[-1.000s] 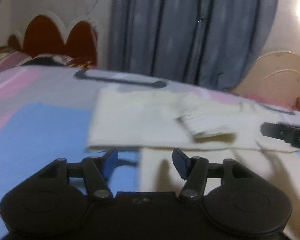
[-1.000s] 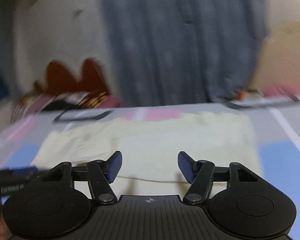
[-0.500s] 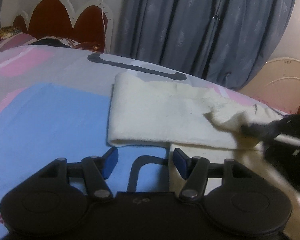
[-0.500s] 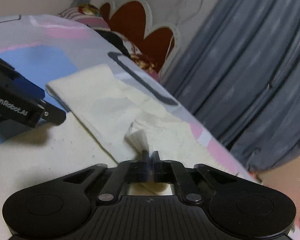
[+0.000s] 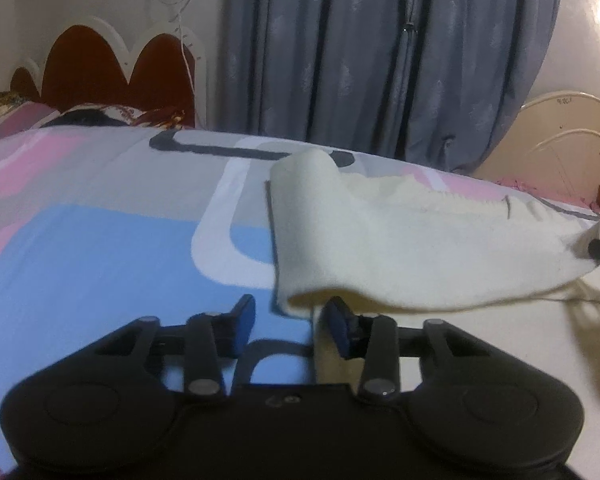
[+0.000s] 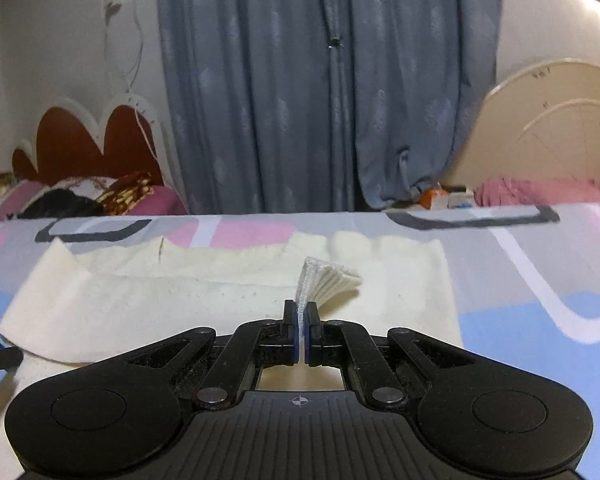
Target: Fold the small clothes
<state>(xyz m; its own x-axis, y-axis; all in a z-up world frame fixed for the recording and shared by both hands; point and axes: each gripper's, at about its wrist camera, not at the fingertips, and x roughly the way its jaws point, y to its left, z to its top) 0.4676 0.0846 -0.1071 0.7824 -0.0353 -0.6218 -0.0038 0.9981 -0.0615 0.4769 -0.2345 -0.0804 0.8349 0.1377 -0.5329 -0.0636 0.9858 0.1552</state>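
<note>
The cream garment (image 6: pixel 228 300) lies on the bed (image 6: pixel 540 280), below the grey curtain (image 6: pixel 328 80), its near fold now lifted off the sheet. Half a second ago the right tongs (image 6: pixel 301 330) had just pinched the ribbed cuff (image 6: pixel 328 280); they stay clamped on it and have raised it. The left tongs (image 5: pixel 292 326) remain wide apart, holding nothing, beside the fold's lifted corner. The sleeve fold looks underway.

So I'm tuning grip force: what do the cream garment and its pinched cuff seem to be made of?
The cream garment looks like soft, matte fleece or brushed knit: a fuzzy surface that drapes limply. The cuff, clamped in the right tool, shows parallel ribs, so probably stretchy ribbed knit. The fibre itself can't be told.
</note>
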